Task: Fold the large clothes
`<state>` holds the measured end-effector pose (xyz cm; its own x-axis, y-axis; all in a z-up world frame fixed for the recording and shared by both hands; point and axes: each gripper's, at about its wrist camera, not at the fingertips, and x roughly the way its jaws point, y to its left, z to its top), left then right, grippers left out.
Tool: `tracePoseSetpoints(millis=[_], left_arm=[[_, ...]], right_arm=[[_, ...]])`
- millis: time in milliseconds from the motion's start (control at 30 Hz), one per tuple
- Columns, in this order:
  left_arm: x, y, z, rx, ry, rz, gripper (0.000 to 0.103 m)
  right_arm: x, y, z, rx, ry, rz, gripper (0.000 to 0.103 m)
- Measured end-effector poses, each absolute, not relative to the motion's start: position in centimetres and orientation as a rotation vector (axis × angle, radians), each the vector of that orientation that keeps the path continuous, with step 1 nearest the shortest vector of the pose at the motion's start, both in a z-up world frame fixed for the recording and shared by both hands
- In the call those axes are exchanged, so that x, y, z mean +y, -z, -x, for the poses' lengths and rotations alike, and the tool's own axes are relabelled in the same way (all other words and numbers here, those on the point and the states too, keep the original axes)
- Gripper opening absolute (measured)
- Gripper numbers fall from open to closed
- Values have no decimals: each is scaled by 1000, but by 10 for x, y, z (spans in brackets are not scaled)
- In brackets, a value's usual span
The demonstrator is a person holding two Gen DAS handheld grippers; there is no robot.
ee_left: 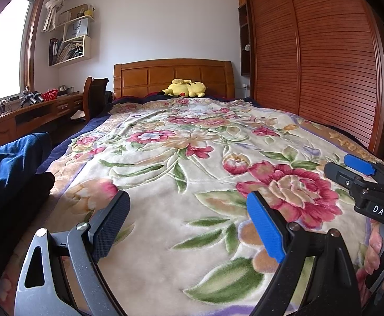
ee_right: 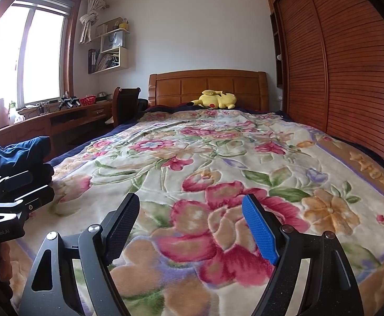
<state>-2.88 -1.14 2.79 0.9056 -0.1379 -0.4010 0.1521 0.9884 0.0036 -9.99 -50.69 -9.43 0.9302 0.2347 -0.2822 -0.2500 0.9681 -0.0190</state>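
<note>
1. The left tool (ee_left: pixel 188 226) hangs over the near end of the bed, its two pads standing wide apart with nothing between them; one pad is black (ee_left: pixel 110 225), the other blue (ee_left: pixel 264 227).
2. The right tool (ee_right: pixel 190 227) is held the same way, jaws spread and empty, above a big pink flower on the floral blanket (ee_right: pixel 218 163).
3. In the left wrist view, the right tool (ee_left: pixel 360 168) shows to the right of the left tool and a little ahead of it, with a hand (ee_left: pixel 378 250) wrapped round its handle.
4. In the right wrist view, the left tool (ee_right: pixel 10 192) shows at the left edge, level with the right tool's own fingers.
5. The dark blue garment (ee_left: pixel 10 166) lies in a heap at the bed's left edge, to the left of the left tool and a little ahead of it, well apart from both tools. Something black (ee_left: pixel 15 197) lies just below it; I cannot tell what it is.
6. Far ahead of both tools, a yellow plush toy (ee_right: pixel 217 100) lies against the wooden headboard (ee_right: pixel 207 84).
7. To the right of the tools runs a slatted wooden wardrobe (ee_right: pixel 336 60); to the left, beyond the garment, stands a wooden desk (ee_right: pixel 68 117) under the window (ee_right: pixel 23 58).
</note>
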Motion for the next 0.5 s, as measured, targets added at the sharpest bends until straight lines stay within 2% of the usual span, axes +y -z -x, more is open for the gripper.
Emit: tracePoseSetpoints(millis=[500], left_arm=[[-11, -29, 28, 409, 149, -34, 91]], right_arm=[[-508, 95, 100, 280, -251, 57, 82]])
